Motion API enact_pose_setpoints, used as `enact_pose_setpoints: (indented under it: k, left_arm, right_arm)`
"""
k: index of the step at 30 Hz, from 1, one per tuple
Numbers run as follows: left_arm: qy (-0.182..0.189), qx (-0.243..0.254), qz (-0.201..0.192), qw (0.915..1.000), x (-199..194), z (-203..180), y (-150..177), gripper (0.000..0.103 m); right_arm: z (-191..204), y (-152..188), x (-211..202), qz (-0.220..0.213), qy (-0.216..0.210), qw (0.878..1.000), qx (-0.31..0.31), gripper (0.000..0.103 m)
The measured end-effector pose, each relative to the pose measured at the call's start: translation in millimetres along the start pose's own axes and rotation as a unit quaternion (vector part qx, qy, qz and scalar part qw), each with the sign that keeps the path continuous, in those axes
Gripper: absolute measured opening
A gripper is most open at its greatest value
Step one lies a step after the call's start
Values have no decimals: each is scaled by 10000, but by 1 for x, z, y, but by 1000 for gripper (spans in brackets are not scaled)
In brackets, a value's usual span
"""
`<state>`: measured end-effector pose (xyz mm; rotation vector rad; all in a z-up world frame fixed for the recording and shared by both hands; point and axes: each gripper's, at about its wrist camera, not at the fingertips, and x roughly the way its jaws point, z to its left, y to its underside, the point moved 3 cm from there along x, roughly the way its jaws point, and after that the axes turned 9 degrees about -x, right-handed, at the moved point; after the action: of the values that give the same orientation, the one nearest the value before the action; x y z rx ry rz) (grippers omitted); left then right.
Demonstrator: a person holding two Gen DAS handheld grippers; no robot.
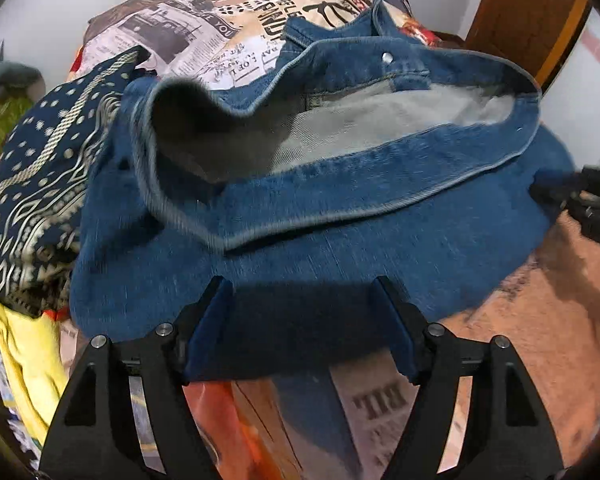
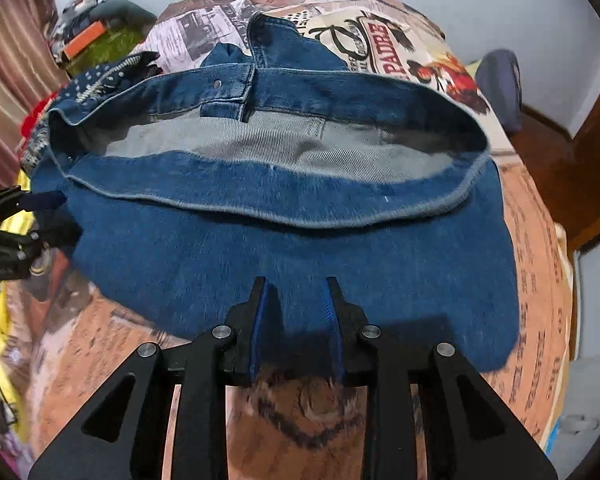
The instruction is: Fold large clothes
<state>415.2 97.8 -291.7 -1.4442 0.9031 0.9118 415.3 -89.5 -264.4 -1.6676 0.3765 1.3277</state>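
Note:
A pair of blue denim jeans (image 1: 320, 240) lies folded on the printed bedspread, its waistband open and showing the grey inside; it also shows in the right wrist view (image 2: 284, 248). My left gripper (image 1: 300, 284) is open, its fingers just above the near edge of the denim. My right gripper (image 2: 296, 284) is open with a narrower gap, over the near edge of the jeans. The right gripper shows at the right edge of the left view (image 1: 580, 200); the left gripper shows at the left edge of the right view (image 2: 24, 216).
A navy patterned cloth (image 1: 44, 188) and a yellow garment (image 1: 24, 344) lie left of the jeans. The bedspread (image 2: 536, 280) carries newspaper prints. A brown wooden door (image 1: 532, 16) stands at the far right, and clutter (image 2: 96, 32) sits at the far left corner.

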Motion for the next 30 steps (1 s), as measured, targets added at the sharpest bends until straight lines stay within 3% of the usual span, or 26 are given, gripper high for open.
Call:
enact_pose_setpoints:
  k: [3,8,13,15,17,19,23,30]
  left_arm:
    - [-225,11,-219,9995,9,0,-19,82]
    - [-665,-116,-504,9964,16,9,-77,83]
    - [-343,-856,-976,9909,-2,30,-136,83]
    - [-525,-1090,-1408,9826,-17,36,-152,83]
    - [-626,-1110,-1593,9790,-30,38,-160,83]
    - [-540,-1096,-1563,9801,-34,39,-160,83]
    - [-504,-744,-1444,9854,-34,26,-138,83]
    - [-388,-98,-895,9952,-17,-12,-71,83]
  right_arm:
    - [-4,-17,16,49,-154,9999,38,35]
    - [-15,-54,35,1,4,10000,43,36]
    - [-49,-97,28,-514,665,9947,586,36]
    - [-61,-105,17,-800,1016,9870,952,36]
    - [-64,-107,11,-855,777,9868,1131,36]
    - [-58,-103,7,-842,528,9889,1107,36]
    - [-30,-89,3,-720,450,9948,566,36]
    - [22,-57,3,-454,316,9979,-329,36]
